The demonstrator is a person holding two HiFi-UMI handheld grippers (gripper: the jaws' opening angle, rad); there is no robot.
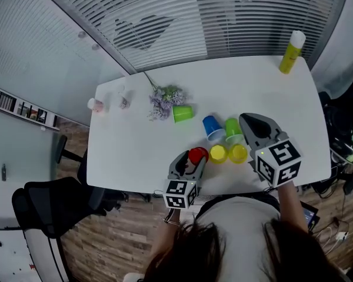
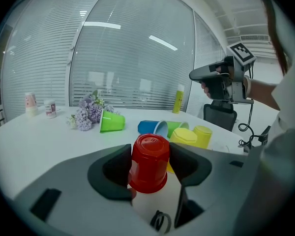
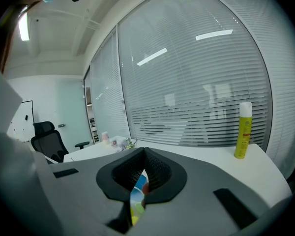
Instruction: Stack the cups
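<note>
My left gripper point(image 1: 193, 159) point(image 2: 148, 165) is closed on an upside-down red cup point(image 1: 198, 155) point(image 2: 149, 162), its pads against the cup's two sides, near the white table's point(image 1: 135, 151) front edge. Just right of it stand two upside-down yellow cups point(image 1: 217, 154) point(image 1: 238, 153). Behind them a blue cup point(image 1: 212, 126) and a green cup point(image 1: 233, 128) lie on their sides. Another green cup point(image 1: 182, 113) point(image 2: 112, 121) lies further back by the flowers. My right gripper point(image 1: 250, 121) point(image 3: 143, 173) hovers shut and empty above the cups.
A yellow spray bottle point(image 1: 292, 52) point(image 3: 244, 130) stands at the table's far right corner. Purple flowers point(image 1: 165, 100) lie at the back middle, and two small bottles point(image 1: 96, 105) point(image 1: 123, 102) stand at the far left. An office chair point(image 1: 53, 201) stands left of the table.
</note>
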